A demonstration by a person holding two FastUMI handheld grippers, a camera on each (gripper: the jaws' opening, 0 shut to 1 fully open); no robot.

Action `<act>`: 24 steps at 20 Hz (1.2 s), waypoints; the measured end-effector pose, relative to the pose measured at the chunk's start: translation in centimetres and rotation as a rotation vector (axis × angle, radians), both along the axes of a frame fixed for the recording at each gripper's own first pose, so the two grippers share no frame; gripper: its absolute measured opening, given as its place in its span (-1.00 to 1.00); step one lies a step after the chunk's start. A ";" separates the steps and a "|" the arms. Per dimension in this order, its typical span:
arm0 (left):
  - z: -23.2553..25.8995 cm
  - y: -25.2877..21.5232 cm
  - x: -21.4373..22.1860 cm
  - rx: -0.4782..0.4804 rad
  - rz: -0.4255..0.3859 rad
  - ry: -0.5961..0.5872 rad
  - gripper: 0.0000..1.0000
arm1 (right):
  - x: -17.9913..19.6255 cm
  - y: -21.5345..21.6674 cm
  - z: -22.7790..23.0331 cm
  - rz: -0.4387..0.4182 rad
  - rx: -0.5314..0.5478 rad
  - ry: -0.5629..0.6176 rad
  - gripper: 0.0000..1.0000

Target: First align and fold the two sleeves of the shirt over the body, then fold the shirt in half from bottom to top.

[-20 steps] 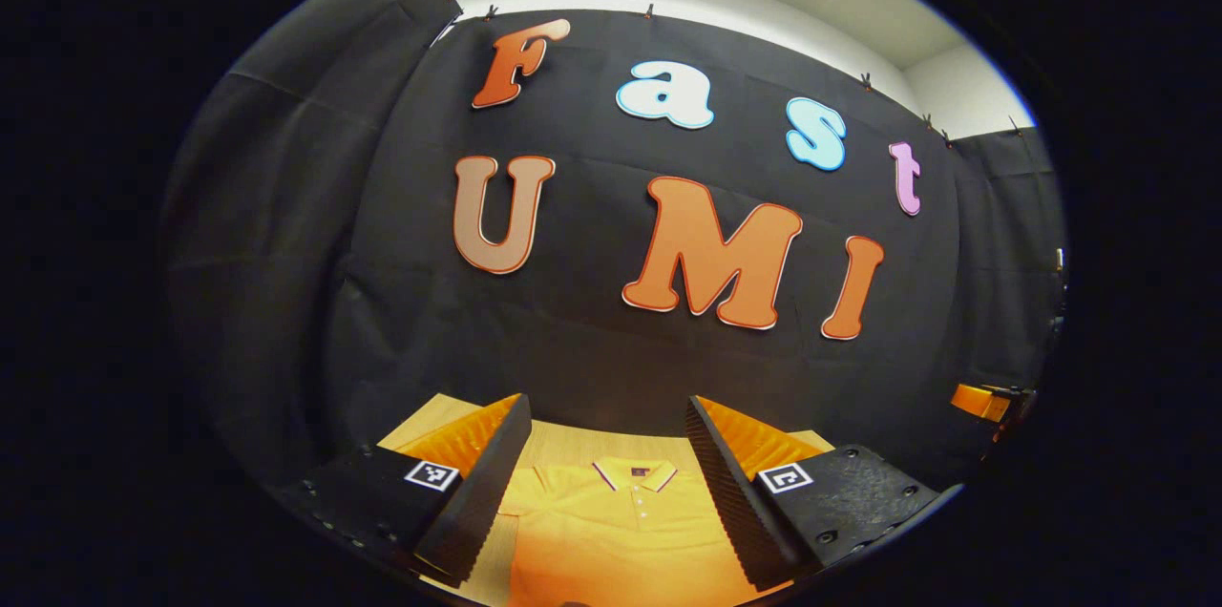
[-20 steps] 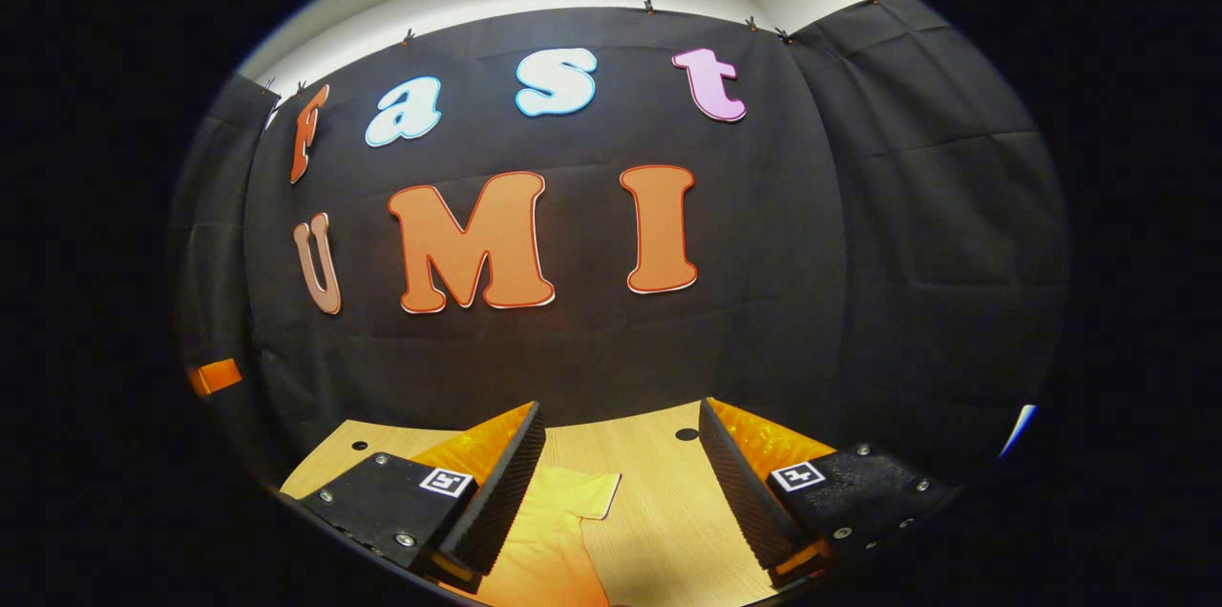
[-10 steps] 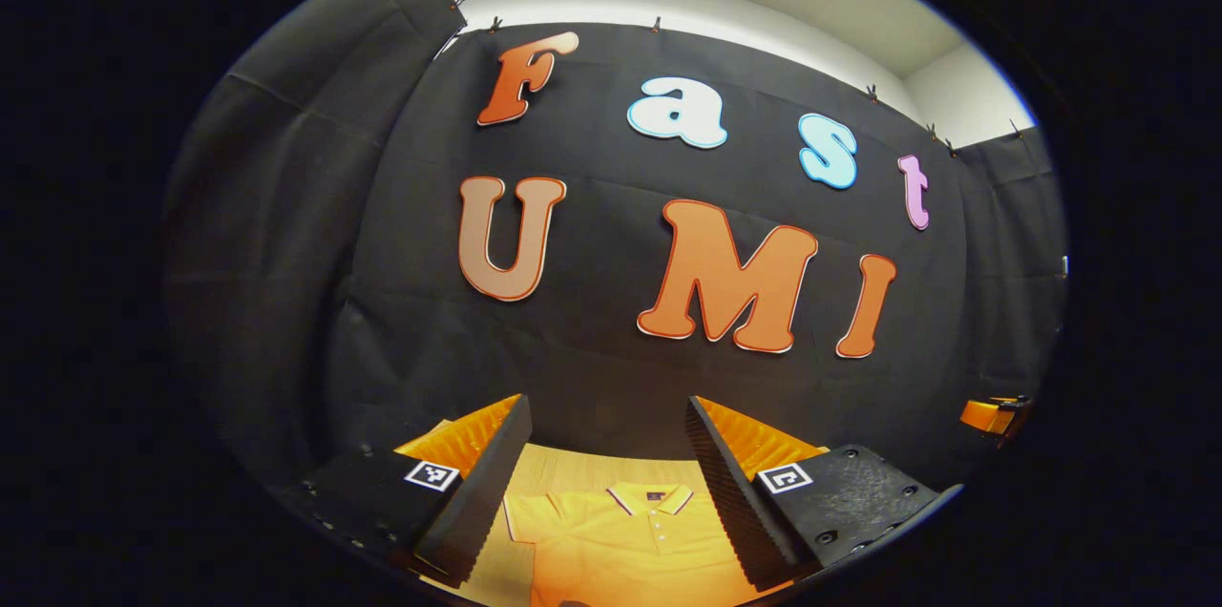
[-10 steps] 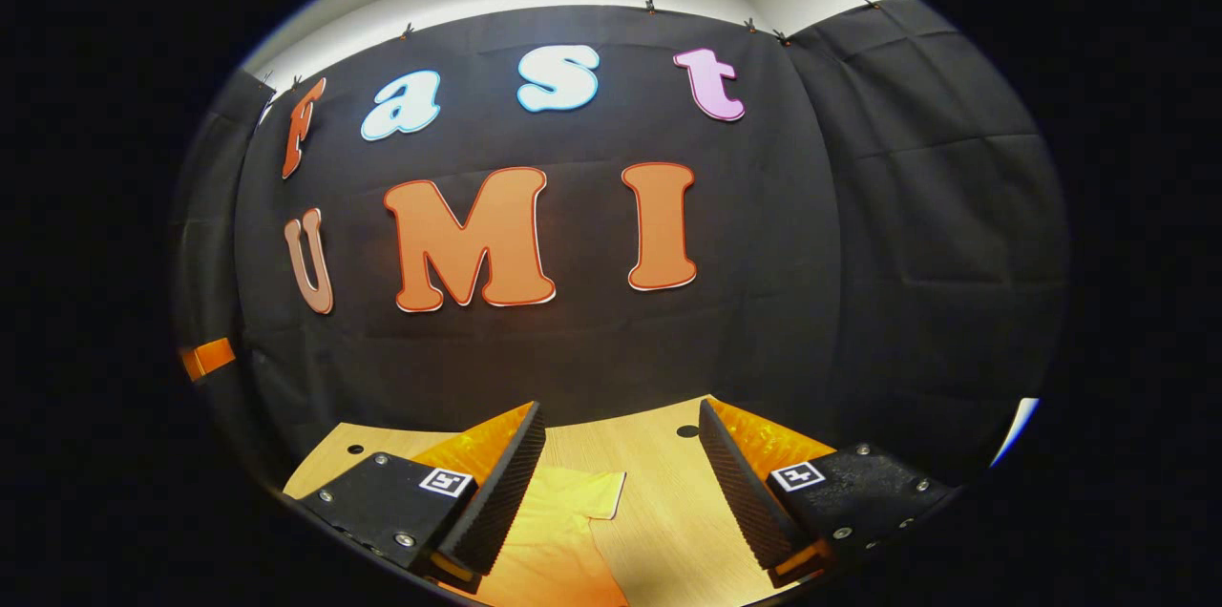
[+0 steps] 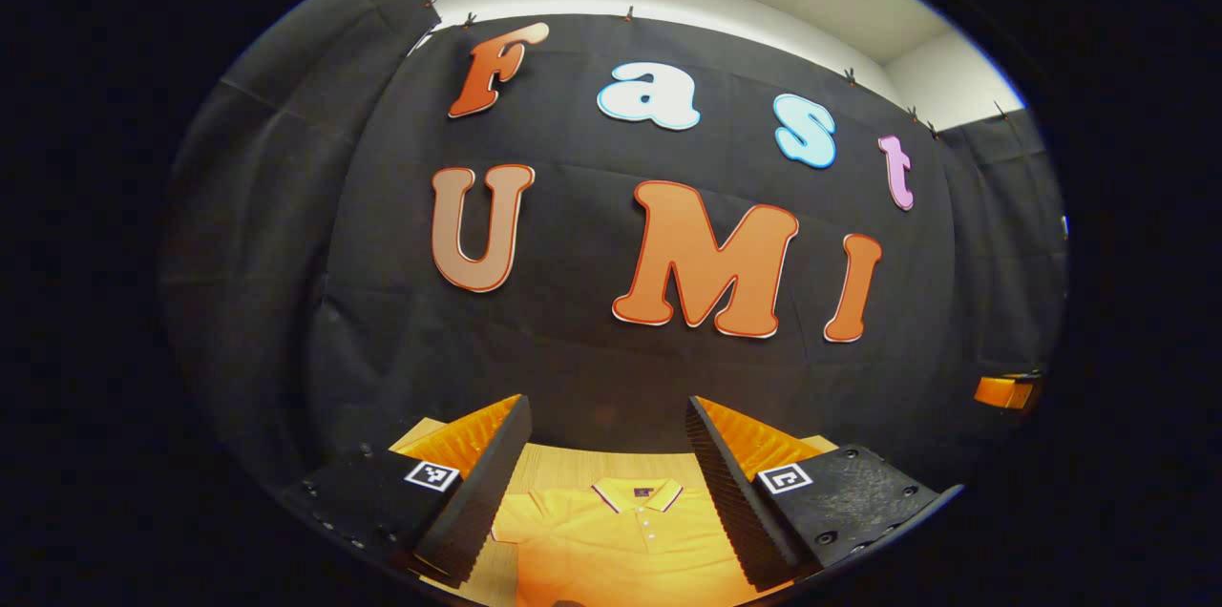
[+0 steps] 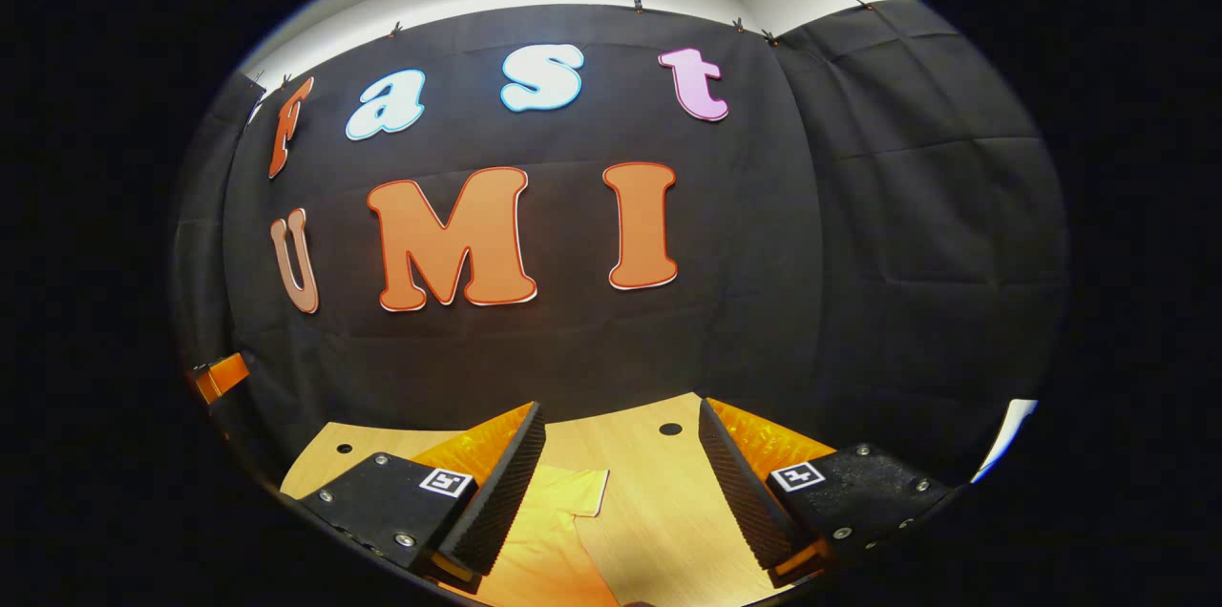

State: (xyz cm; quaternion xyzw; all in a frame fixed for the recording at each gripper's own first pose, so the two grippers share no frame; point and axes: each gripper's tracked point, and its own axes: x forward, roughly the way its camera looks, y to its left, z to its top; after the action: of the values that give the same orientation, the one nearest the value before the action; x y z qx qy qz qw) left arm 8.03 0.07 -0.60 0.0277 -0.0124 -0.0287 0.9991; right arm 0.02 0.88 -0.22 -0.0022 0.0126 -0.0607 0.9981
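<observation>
A yellow polo shirt (image 5: 621,545) lies flat on the wooden table (image 5: 573,466), its collar toward the booth wall. In the left gripper view my left gripper (image 5: 606,454) hangs open above the shirt's upper body, its fingers either side of the collar and holding nothing. One short sleeve of the shirt (image 6: 563,507) lies spread out on the table in the right gripper view. My right gripper (image 6: 621,459) is open above the table, with that sleeve under its left finger (image 6: 496,492) and bare wood between the fingers.
The table (image 6: 649,502) ends at the black cloth wall just past the shirt, and has small round holes (image 6: 670,429) near its far edge. The other gripper shows as an orange piece at the far right (image 5: 1002,390) and at the far left (image 6: 220,376).
Both views shifted slightly: the left gripper swung a little, keeping the collar between its fingers. The right gripper drifted, the sleeve sliding slightly left. Both stayed open.
</observation>
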 end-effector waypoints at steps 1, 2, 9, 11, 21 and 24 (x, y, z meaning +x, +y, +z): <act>-0.5 -0.4 0.2 0.000 -0.008 0.010 0.94 | 0.2 0.0 -0.4 0.003 0.006 0.011 0.94; -0.5 -0.5 0.2 -0.016 -0.015 0.014 0.96 | 0.6 0.1 -0.7 0.010 0.013 0.023 0.96; 0.1 3.7 1.3 0.024 0.080 -0.030 0.94 | 7.5 0.7 -5.2 0.065 -0.011 0.170 0.95; -1.0 4.1 2.0 0.005 0.076 -0.010 0.94 | 11.5 2.4 -8.4 0.133 0.039 0.288 0.95; -7.3 8.2 3.1 -0.005 0.125 0.125 0.95 | 21.3 2.8 -33.3 -0.009 0.205 1.137 0.98; -7.8 9.9 3.3 -0.004 0.146 0.147 0.95 | 22.2 3.4 -36.4 -0.014 0.171 1.184 0.96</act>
State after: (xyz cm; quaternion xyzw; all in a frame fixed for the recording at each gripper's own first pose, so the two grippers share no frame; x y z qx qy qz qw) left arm 11.35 9.97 -8.44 0.0242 0.0630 0.0421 0.9968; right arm 22.17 4.27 -36.61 0.0446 0.5717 -0.0545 0.8175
